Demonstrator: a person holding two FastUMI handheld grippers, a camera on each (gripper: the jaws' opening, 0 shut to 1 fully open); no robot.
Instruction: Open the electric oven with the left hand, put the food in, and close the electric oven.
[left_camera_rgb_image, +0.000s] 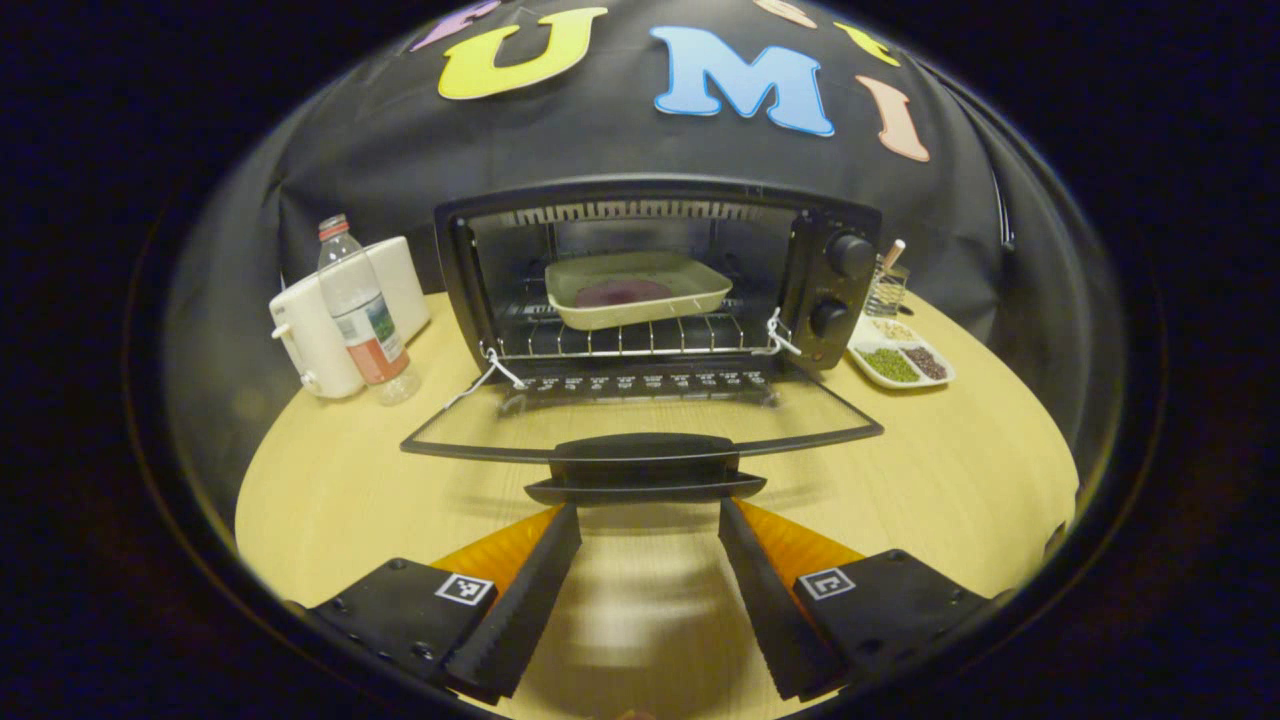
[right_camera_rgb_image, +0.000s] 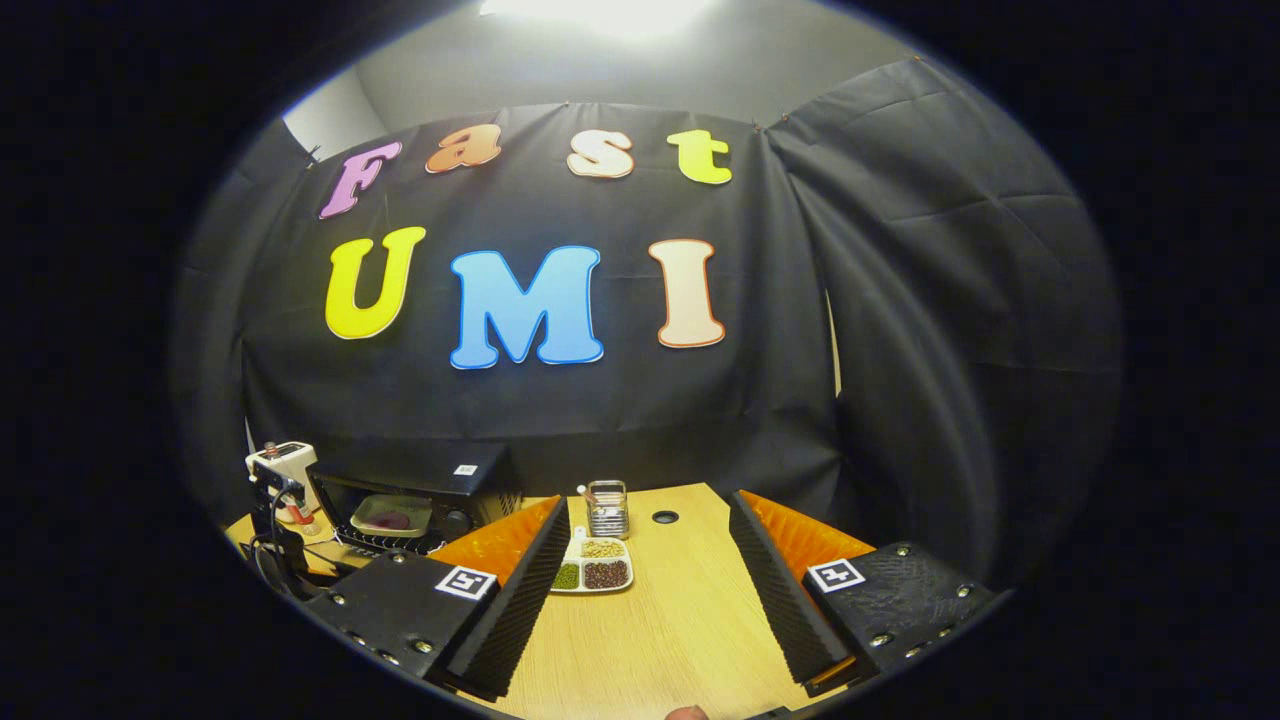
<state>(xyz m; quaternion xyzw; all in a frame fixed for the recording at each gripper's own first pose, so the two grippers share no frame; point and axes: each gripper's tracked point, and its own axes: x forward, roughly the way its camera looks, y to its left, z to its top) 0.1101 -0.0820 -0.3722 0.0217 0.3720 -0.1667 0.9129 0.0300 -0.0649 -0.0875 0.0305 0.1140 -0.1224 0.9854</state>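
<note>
A black cloth wall (right_camera_rgb_image: 620, 400) hangs in loose folds behind the table, pinned along its top edge, with a second panel (right_camera_rgb_image: 950, 350) of the same cloth angling in at the right. Above the cloth a pale grey wall (right_camera_rgb_image: 560, 75) rises, and a bright light (right_camera_rgb_image: 610, 12) glares at the very top. At the upper left a strip of white wall (right_camera_rgb_image: 322, 118) shows past the cloth's edge. The table (left_camera_rgb_image: 900, 480) is light wood with a fine grain and a curved front edge in the left gripper view. Near its far edge, close to the cloth, sits a small dark round hole (right_camera_rgb_image: 665, 517) in the tabletop.
</note>
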